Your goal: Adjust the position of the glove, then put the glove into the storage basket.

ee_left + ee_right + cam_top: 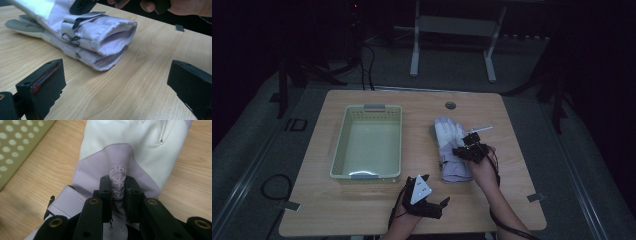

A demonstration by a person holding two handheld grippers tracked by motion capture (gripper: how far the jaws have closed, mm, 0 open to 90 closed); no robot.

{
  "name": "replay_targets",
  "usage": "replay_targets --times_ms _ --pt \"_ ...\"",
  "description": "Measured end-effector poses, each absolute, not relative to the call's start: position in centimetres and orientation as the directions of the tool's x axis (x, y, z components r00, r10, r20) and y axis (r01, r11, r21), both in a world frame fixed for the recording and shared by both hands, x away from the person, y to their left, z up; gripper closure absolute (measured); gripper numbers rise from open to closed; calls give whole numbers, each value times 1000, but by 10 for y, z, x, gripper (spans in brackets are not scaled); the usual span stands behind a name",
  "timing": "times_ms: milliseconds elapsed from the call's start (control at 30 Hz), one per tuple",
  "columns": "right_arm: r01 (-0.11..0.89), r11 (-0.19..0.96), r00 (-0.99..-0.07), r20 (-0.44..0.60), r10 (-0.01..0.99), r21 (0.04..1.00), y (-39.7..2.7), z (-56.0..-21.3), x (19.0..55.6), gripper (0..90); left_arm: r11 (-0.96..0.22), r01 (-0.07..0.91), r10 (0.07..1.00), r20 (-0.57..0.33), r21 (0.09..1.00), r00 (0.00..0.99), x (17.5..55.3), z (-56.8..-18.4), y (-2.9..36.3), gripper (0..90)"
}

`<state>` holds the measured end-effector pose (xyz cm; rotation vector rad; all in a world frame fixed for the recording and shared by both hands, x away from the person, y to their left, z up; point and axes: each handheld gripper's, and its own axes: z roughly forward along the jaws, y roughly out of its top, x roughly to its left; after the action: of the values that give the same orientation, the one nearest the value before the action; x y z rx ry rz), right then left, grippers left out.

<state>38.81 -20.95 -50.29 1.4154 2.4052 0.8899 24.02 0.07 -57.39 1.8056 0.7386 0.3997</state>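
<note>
Right gripper view looks down on a pale lilac and white fabric ski glove (130, 152) lying flat on the light wooden worktop (37, 185); the right gripper (117, 187) has its jaws pinched on a raised fold of the glove's back, at the snowflake badge. Ahead of the left gripper (115, 82), whose jaws stand wide apart and empty, the glove's cuff opening faces them, near but untouched. A pale green perforated plastic basket (369, 142) sits beside the glove.
</note>
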Motion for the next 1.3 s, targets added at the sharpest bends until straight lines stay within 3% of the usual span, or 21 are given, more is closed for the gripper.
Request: replay_targets --times_ms 133,267,400,567,767,900,1200,1300 --pt "709 344 -523 132 842 615 -216 -502 387 738 -210 297 659 -89 931 747 241 -574 1 19" --pt "682 339 -543 139 828 648 -217 -496 384 605 -216 284 661 -75 934 747 239 -574 0 19" --pt "645 319 -564 150 812 695 -225 -483 379 451 -198 279 649 -88 939 756 240 -574 0 20" --pt "601 300 -591 160 791 741 -245 -471 379 178 -194 265 646 -80 944 759 239 -574 -1 49" --pt "510 280 -640 141 755 813 -264 -464 375 171 -205 271 622 -89 940 778 239 -574 -1 28" --pt "443 357 -689 57 723 823 -274 -464 373 171 -235 300 639 -86 925 765 241 -564 -3 27" --pt "426 398 -690 7 724 812 -295 -464 370 132 -227 411 652 -175 883 737 263 -527 -3 36" --pt "455 358 -681 60 730 816 -302 -464 373 121 -204 434 649 -211 878 731 275 -517 -6 38"
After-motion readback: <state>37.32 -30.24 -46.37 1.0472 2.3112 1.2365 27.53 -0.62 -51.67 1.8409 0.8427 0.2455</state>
